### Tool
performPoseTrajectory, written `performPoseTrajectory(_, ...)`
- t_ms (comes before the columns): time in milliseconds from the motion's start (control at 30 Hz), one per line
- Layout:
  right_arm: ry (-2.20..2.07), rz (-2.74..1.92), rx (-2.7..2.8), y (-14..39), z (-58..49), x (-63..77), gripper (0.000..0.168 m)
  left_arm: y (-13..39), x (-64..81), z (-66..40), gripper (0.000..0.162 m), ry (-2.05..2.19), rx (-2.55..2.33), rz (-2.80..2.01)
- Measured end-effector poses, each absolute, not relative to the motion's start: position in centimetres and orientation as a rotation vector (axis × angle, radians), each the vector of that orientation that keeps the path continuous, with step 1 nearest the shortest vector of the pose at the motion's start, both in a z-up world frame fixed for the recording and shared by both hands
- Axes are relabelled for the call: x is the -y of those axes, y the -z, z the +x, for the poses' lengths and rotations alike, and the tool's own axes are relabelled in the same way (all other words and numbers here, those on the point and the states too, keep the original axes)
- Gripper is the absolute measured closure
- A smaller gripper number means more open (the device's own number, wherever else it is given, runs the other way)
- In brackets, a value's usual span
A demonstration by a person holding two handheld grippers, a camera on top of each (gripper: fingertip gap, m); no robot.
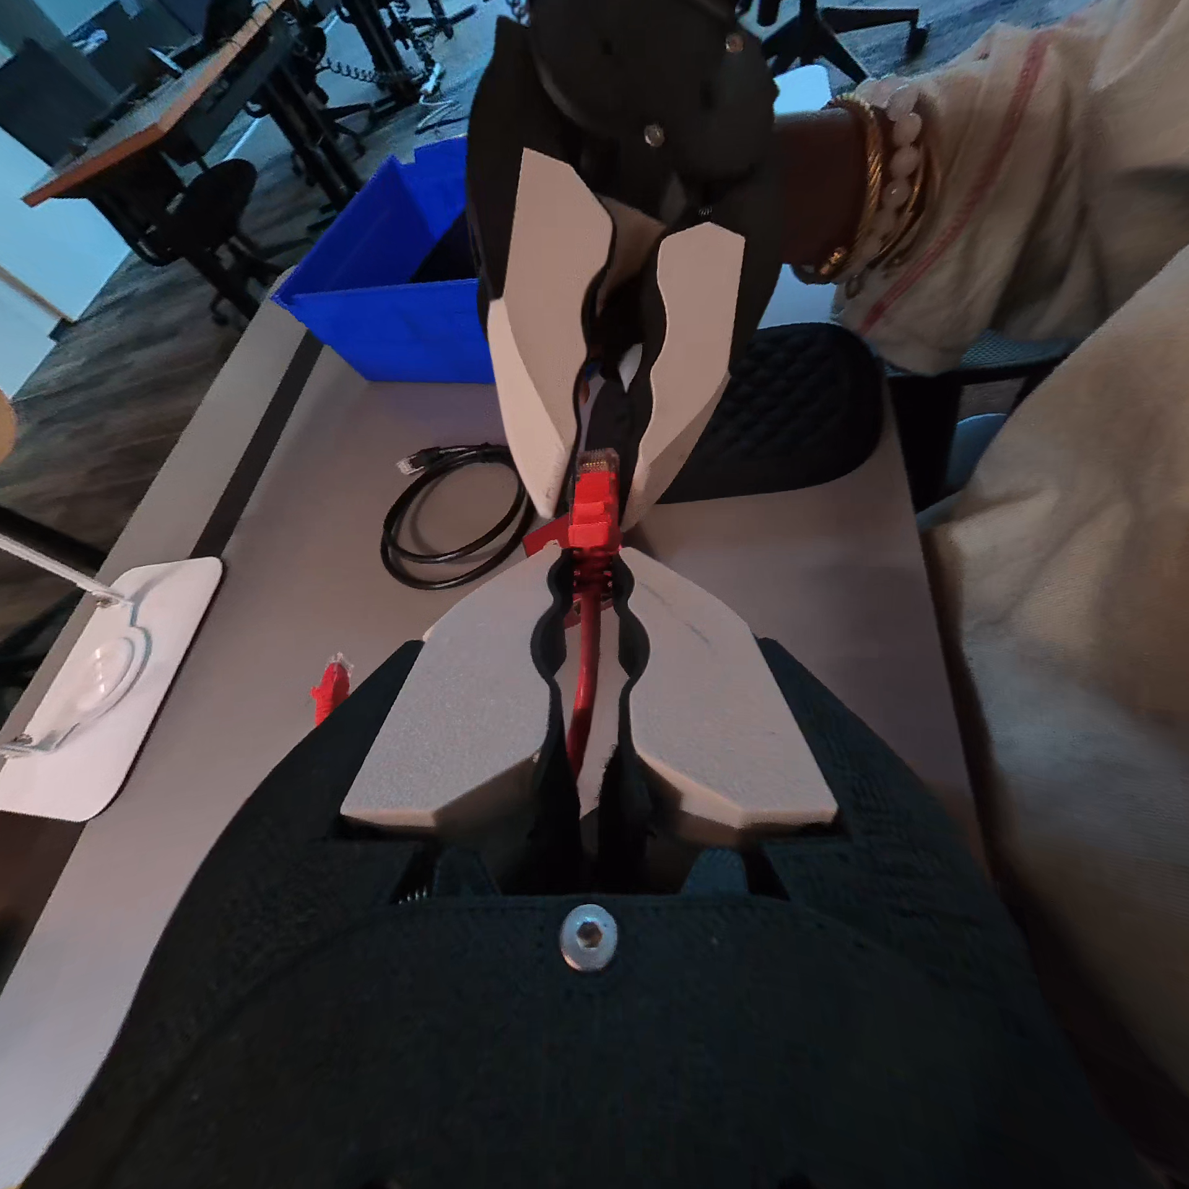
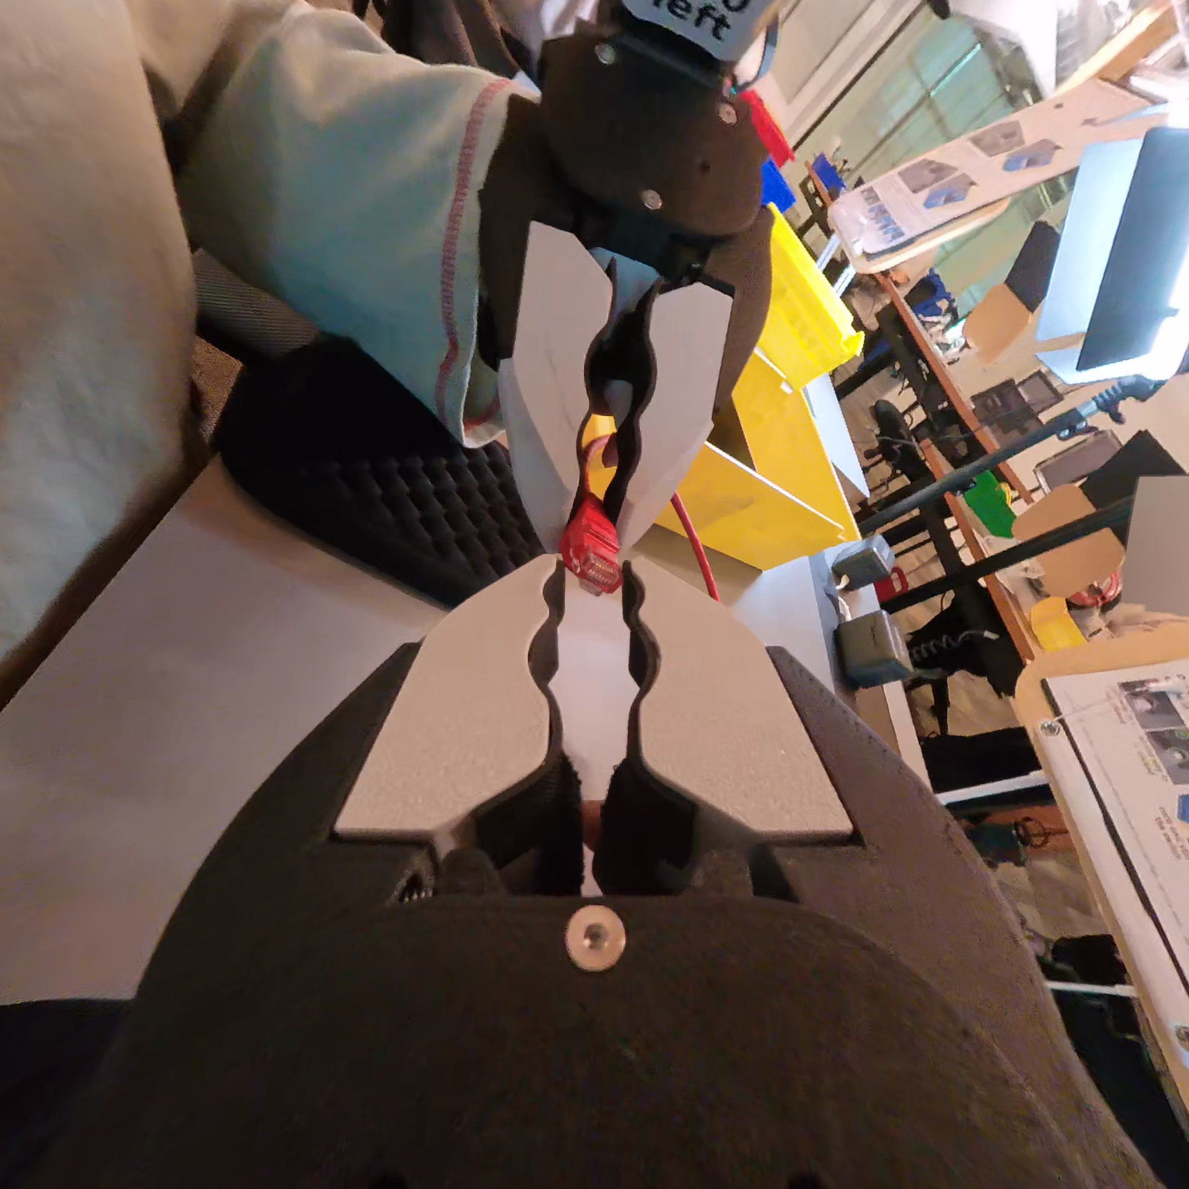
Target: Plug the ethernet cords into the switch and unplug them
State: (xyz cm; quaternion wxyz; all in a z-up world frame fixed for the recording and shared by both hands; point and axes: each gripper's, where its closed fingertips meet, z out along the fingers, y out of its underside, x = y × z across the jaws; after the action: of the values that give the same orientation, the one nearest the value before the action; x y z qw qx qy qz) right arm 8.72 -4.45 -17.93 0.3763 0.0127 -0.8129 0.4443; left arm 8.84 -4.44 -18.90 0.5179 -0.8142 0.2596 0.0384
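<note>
Centrally, the left gripper was closed on the red ethernet cord just behind its plug, the cable running back between the wavy inner edges of its fingers. The red plug projected forward, its clear tip reaching between the fingertips of the right gripper, which faced it from the opposite side. In the right wrist view, the right gripper stood narrowly parted, its tips flanking the end of the red plug with a slim gap visible on either side; whether they pressed on it could not be told. The left gripper held the plug from above in that view, and the cord trailed down past a yellow bin. On the grey table lay a coiled black ethernet cord, a blue bin and, near the left gripper's body, a second red plug. A white plate sat at the table's left edge. No switch was identifiable.
</note>
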Motion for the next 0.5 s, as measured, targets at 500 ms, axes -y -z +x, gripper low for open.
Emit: performPoseTrajectory(500,-1.827,-0.616,2.124,17.0,8.5,3.9,0.155,17.5,3.7,6.3,0.138,-0.842,-0.828,-1.734)
